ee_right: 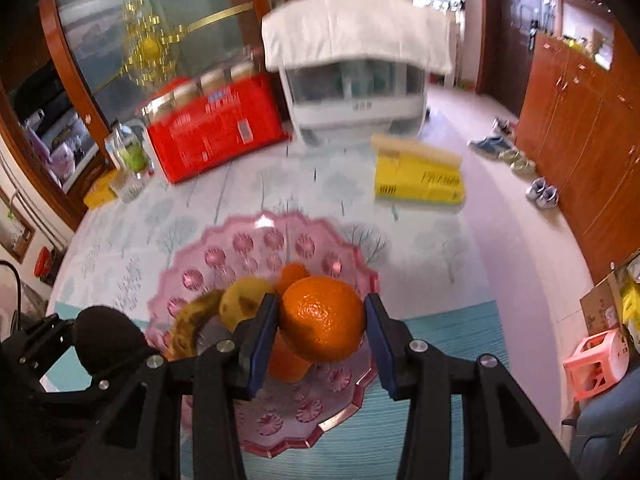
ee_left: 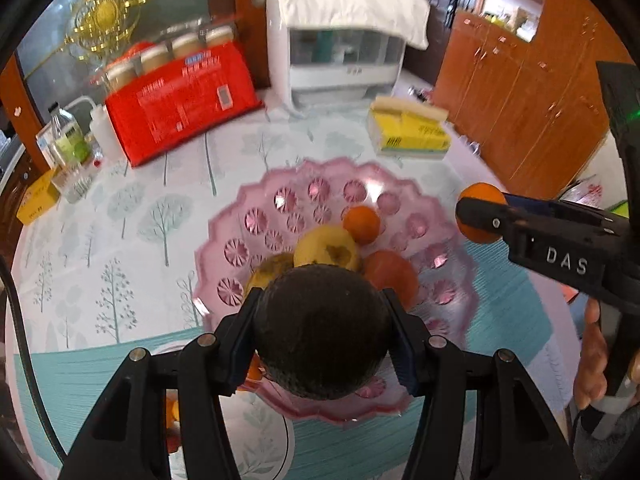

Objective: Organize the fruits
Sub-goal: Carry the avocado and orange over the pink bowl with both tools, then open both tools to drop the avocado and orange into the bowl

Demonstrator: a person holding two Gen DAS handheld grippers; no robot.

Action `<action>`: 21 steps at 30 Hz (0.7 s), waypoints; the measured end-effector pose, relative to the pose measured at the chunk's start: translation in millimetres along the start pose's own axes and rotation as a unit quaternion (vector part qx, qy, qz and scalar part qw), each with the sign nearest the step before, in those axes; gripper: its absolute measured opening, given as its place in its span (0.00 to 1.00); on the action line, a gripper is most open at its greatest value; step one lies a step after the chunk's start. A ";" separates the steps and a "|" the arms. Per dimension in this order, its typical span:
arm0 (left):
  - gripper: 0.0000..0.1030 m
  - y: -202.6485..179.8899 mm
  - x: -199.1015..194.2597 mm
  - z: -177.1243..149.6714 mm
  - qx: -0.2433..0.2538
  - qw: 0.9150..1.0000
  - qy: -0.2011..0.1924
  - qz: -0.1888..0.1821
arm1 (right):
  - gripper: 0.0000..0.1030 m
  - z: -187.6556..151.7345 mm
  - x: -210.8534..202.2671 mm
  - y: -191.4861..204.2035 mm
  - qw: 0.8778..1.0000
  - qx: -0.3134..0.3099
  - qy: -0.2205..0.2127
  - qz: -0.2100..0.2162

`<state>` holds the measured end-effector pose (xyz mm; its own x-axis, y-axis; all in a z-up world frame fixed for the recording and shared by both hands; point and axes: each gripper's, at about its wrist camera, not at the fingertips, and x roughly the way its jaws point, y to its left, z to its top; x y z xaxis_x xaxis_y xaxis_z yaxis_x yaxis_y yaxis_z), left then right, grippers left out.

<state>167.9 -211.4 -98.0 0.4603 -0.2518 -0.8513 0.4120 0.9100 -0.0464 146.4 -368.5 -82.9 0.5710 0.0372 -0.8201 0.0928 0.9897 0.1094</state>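
Note:
My left gripper (ee_left: 322, 328) is shut on a dark avocado (ee_left: 322, 332) and holds it above the near rim of a pink glass fruit plate (ee_left: 256, 200). The plate holds a yellow apple (ee_left: 326, 246), a small orange (ee_left: 361, 224), a larger orange fruit (ee_left: 390, 274) and a banana (ee_right: 192, 320). My right gripper (ee_right: 322, 320) is shut on an orange (ee_right: 322, 318) above the same plate (ee_right: 224, 248). In the left wrist view the right gripper (ee_left: 480, 218) shows at the right with its orange (ee_left: 478, 192). In the right wrist view the avocado (ee_right: 106, 340) shows at the lower left.
A red box (ee_left: 180, 100), a white appliance (ee_left: 336, 40) under a cloth and a yellow tissue pack (ee_left: 408, 132) stand behind the plate. Bottles (ee_left: 70, 136) and a small yellow box (ee_left: 38, 200) are at the table's left. Wooden cabinets (ee_left: 520, 92) line the right wall.

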 end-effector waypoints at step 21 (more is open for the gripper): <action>0.79 -12.5 40.9 -8.6 0.033 0.999 0.016 0.030 | 0.51 -7.7 84.1 4.0 0.998 -0.019 0.065 -0.005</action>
<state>174.8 -230.3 -136.7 0.4606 -0.1847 -0.8682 0.4356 0.8992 0.0399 188.5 -360.4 -155.7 0.4597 0.0418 -0.8871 0.0666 0.9945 0.0813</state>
